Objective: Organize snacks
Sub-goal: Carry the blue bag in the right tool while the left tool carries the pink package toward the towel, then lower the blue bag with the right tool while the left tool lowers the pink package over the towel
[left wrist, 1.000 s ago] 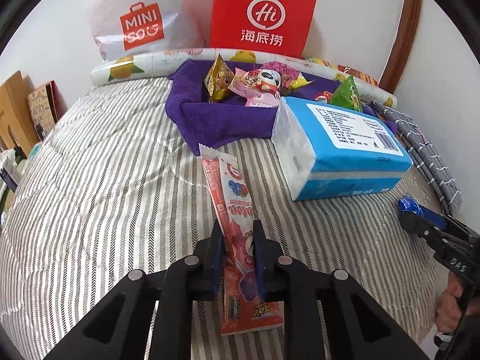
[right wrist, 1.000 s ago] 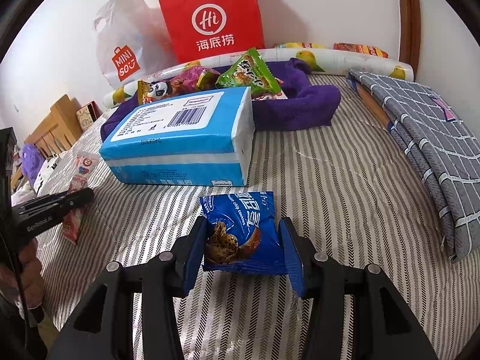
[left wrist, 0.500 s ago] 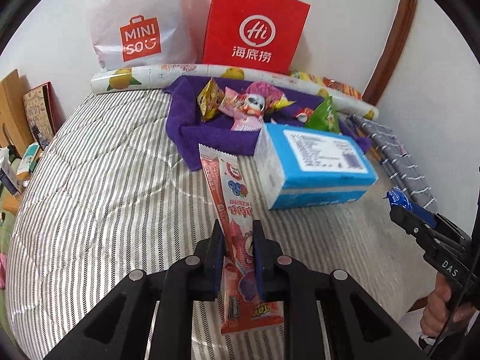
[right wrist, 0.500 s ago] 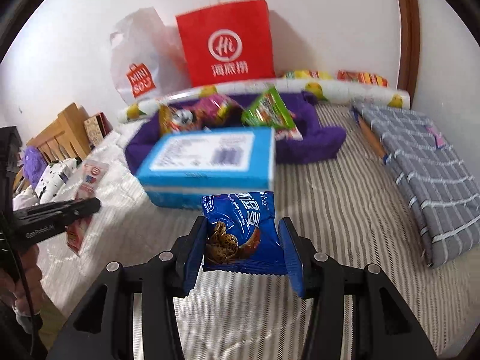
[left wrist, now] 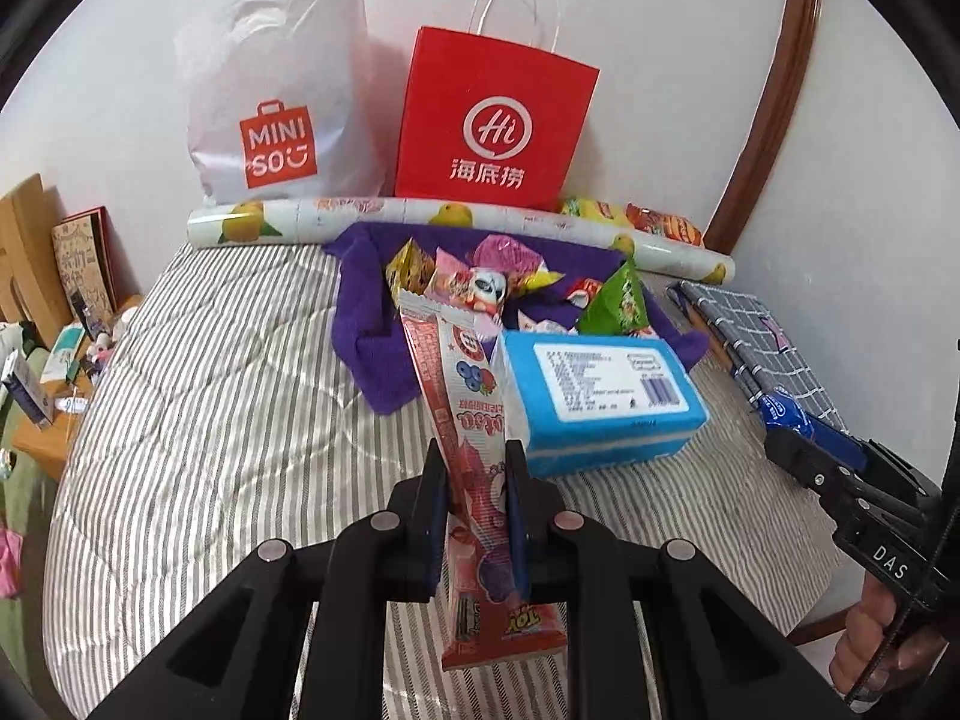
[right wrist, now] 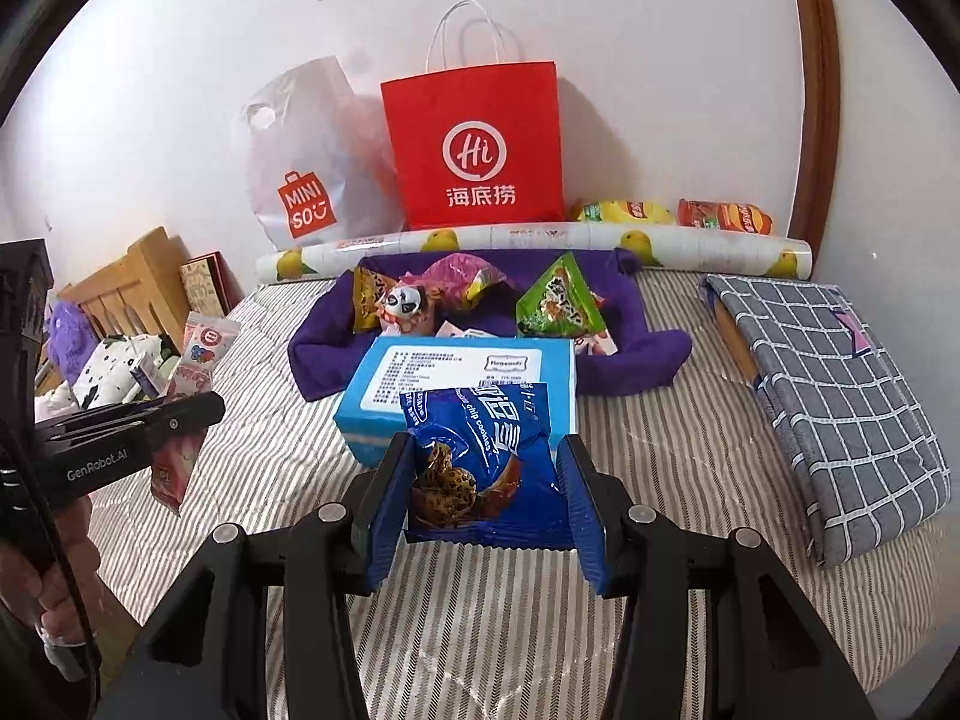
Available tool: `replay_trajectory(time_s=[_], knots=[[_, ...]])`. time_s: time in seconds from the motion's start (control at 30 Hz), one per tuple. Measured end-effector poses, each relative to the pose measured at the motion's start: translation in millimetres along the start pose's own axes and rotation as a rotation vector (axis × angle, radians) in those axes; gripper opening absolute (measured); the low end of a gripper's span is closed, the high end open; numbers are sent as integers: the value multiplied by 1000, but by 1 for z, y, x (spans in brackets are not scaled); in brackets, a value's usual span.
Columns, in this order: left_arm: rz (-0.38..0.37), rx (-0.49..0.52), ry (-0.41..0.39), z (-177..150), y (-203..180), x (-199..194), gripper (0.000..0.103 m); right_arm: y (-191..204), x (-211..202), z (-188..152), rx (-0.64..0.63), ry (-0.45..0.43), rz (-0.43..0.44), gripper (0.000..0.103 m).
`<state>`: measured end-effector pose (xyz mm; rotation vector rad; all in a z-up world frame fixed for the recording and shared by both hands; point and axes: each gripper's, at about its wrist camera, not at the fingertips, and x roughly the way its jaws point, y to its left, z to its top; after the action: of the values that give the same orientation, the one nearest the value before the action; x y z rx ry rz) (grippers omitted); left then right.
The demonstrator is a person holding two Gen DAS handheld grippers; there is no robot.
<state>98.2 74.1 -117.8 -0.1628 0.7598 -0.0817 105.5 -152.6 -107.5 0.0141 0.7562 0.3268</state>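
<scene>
My left gripper (left wrist: 474,468) is shut on a long pink and red snack packet (left wrist: 462,414) and holds it above the striped bed. My right gripper (right wrist: 483,468) is shut on a blue chocolate chip cookie bag (right wrist: 480,456), also lifted off the bed. Each gripper shows in the other's view: the right gripper (left wrist: 798,456) at the right edge, the left gripper (right wrist: 180,414) at the left edge. Several snack packets (right wrist: 558,300) lie on a purple towel (right wrist: 636,354) at the back. A blue and white box (right wrist: 462,372) lies in front of the towel.
A red paper bag (right wrist: 474,144) and a white Miniso bag (right wrist: 306,180) stand against the wall behind a fruit-print roll (right wrist: 540,240). A folded grey checked cloth (right wrist: 828,390) lies at the right. Wooden furniture (right wrist: 132,294) and clutter sit left of the bed.
Both grippers have risen and pulled back from the bed, each still holding its packet. The box and towel now look farther away and lower in both views.
</scene>
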Motion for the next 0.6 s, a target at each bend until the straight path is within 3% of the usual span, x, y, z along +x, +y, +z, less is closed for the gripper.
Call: replay_trajectory(time_s=[0.6], knots=[[-59, 28, 8, 38, -21, 23, 17, 0, 17, 47, -19, -24, 14, 48]])
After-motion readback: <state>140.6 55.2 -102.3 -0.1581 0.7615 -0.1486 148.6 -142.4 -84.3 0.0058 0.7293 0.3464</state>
